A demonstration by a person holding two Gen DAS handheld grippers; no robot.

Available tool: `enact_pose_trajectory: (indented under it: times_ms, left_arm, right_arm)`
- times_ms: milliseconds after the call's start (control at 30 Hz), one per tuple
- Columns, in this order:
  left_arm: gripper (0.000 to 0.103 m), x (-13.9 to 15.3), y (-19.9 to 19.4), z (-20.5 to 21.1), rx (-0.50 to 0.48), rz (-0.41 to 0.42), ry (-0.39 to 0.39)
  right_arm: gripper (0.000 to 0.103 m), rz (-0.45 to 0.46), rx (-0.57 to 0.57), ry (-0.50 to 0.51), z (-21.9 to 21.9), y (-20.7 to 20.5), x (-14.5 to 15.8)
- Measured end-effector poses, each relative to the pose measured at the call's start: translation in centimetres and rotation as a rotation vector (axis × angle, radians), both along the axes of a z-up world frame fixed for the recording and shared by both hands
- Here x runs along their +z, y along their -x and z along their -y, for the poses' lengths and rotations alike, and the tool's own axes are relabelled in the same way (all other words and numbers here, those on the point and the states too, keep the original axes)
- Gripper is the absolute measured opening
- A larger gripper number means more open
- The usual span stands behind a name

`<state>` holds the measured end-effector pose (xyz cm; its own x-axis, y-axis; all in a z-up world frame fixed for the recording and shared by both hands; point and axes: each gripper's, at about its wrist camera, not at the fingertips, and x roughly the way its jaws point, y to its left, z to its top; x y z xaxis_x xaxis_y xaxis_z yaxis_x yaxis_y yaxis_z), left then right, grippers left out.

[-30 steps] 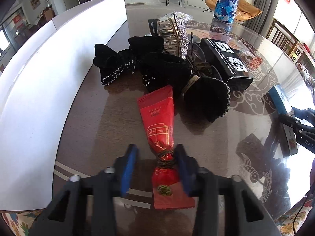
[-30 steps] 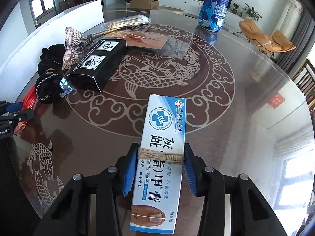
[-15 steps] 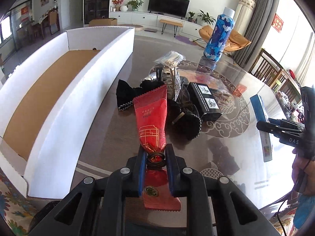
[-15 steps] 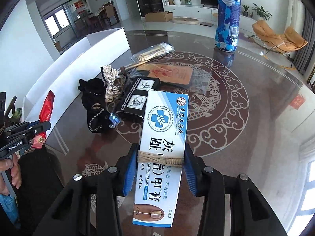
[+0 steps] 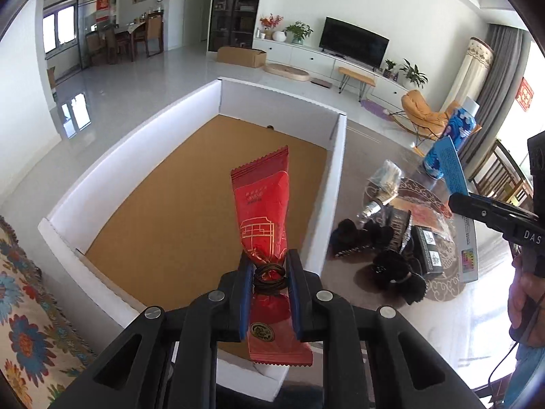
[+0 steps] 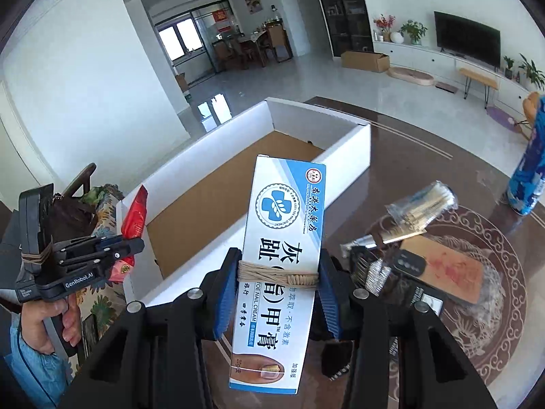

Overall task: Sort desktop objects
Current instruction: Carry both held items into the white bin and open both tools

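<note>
The white box (image 5: 335,184) has nothing in it yet: the left gripper (image 5: 269,274), clamped on the red packet (image 5: 262,204), hangs above it, the right gripper (image 6: 277,277), squeezing the cream carton (image 6: 286,238), is beside it, and other items wait on the table (image 6: 391,156).

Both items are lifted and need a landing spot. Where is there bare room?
The white box has a bare brown floor between its four walls. The table is free along the box's far end. It is crowded around the black pouches and black carton.
</note>
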<state>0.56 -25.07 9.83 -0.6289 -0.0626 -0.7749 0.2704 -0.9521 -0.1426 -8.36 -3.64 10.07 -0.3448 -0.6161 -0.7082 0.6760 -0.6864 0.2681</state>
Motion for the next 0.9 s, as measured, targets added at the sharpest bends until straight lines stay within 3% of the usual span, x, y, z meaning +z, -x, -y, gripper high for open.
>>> enact_pose_trajectory:
  times_ms: [200, 367, 533, 733, 767, 800, 833, 867, 900]
  left_arm:
    - [0.018, -1.5, 1.9, 5.3, 0.112, 0.033, -0.011]
    - [0.018, -4.4, 4.0, 7.4, 0.18, 0.072, -0.07]
    - [0.018, -6.4, 5.4, 8.0, 0.188, 0.124, -0.077]
    - [0.02, -7.4, 6.2, 8.8, 0.239, 0.187, -0.066]
    - [0.021, -7.6, 6.2, 9.1, 0.256, 0.197, -0.075]
    - [0.032, -7.9, 6.2, 9.4, 0.274, 0.208, -0.086]
    - [0.042, -8.2, 6.0, 9.6, 0.291, 0.214, -0.102]
    - [0.06, -8.3, 5.8, 9.8, 0.304, 0.209, -0.118]
    - [0.062, -8.1, 5.6, 9.6, 0.296, 0.186, -0.124]
  right_arm:
    - [0.045, 0.017, 0.117, 0.052, 12.7, 2.0, 0.1]
    - [0.045, 0.04, 0.155, -0.036, 20.5, 4.0, -4.1]
    - [0.045, 0.056, 0.151, -0.141, 23.2, 5.7, -8.3]
    - [0.046, 0.042, 0.124, -0.175, 22.8, 6.3, -9.4]
    - [0.052, 0.04, 0.12, -0.18, 22.7, 6.4, -9.5]
    - [0.061, 0.044, 0.12, -0.177, 22.4, 6.5, -9.4]
    - [0.082, 0.046, 0.115, -0.177, 22.2, 6.6, -9.4]
    - [0.09, 0.039, 0.105, -0.173, 21.8, 6.8, -9.2]
    - [0.09, 0.028, 0.098, -0.164, 21.5, 6.9, -8.9]
